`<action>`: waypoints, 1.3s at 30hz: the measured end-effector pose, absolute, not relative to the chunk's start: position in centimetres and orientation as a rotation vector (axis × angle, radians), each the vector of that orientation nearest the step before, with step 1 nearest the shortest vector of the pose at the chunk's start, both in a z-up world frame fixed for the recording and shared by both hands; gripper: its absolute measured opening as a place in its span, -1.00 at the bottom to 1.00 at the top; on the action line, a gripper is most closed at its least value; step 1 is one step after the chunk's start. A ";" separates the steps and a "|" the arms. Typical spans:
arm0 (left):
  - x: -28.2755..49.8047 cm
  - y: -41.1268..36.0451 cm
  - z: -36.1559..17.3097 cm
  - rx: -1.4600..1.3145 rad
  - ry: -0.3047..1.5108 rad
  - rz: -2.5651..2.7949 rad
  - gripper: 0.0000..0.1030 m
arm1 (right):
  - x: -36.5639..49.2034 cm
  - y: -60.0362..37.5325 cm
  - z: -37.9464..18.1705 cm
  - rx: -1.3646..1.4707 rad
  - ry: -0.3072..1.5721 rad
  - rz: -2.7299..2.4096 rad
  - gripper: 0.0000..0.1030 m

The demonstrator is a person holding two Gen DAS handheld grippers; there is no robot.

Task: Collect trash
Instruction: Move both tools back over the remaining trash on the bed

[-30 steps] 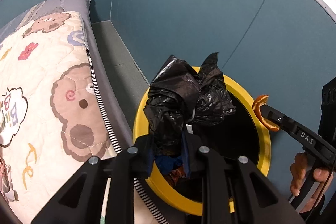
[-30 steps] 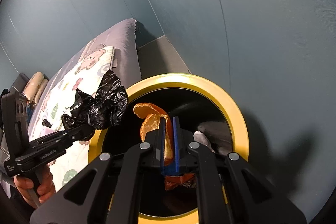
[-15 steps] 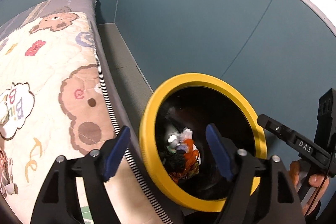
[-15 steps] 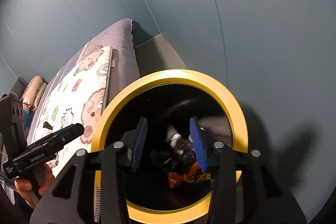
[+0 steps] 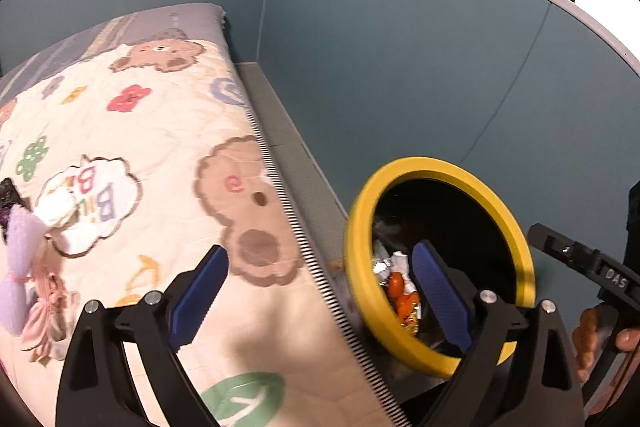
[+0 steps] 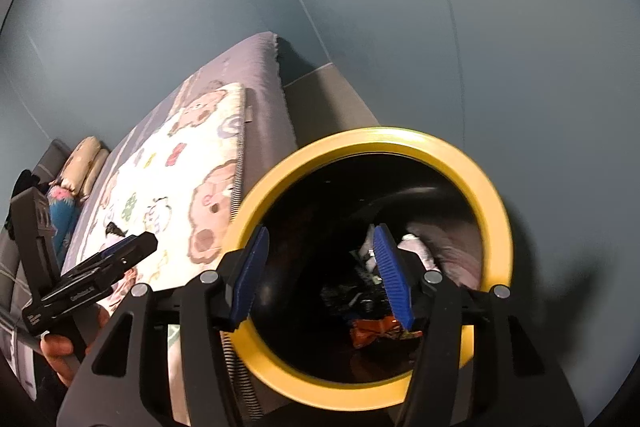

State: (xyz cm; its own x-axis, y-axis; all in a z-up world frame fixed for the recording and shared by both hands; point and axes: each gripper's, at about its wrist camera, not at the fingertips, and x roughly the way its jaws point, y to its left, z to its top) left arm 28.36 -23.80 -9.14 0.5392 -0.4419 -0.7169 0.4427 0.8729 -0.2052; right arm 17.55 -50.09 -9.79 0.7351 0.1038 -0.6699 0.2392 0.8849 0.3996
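Two grippers are out, and both have their fingers spread wide apart with nothing in them. The yellow trash can (image 5: 520,239) stands on the floor, right beside the bed (image 5: 140,163). The left gripper (image 5: 320,299) hangs over the edge of the bed next to the can. The right gripper (image 6: 320,279) hangs right above the can's round mouth. Down inside the can lies the trash (image 6: 380,331): an orange wrapper, some crumpled white bits and something black. A small doll (image 5: 36,291) lies on the bed, far from the can.
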 end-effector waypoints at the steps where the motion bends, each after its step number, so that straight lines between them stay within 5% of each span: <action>1: 28.3 -23.2 -9.1 -0.001 0.850 -0.516 0.76 | 17.6 -49.7 -9.6 0.485 0.748 -0.070 0.05; 22: 30.2 -6.6 -8.8 -0.052 0.791 -0.234 0.77 | 22.1 -35.0 -6.7 0.317 0.807 0.230 0.13; 39: 31.7 5.2 -12.0 -0.095 0.828 -0.073 0.77 | 26.3 -20.4 -10.4 0.188 0.949 0.483 0.13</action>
State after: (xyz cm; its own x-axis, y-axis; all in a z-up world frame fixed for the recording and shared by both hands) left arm 31.69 5.20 -11.97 0.6739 -0.1016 -0.7318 0.0275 0.9933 -0.1126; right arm 26.33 -20.42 -10.40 0.4865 0.4749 -0.7333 -0.3133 0.8784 0.3610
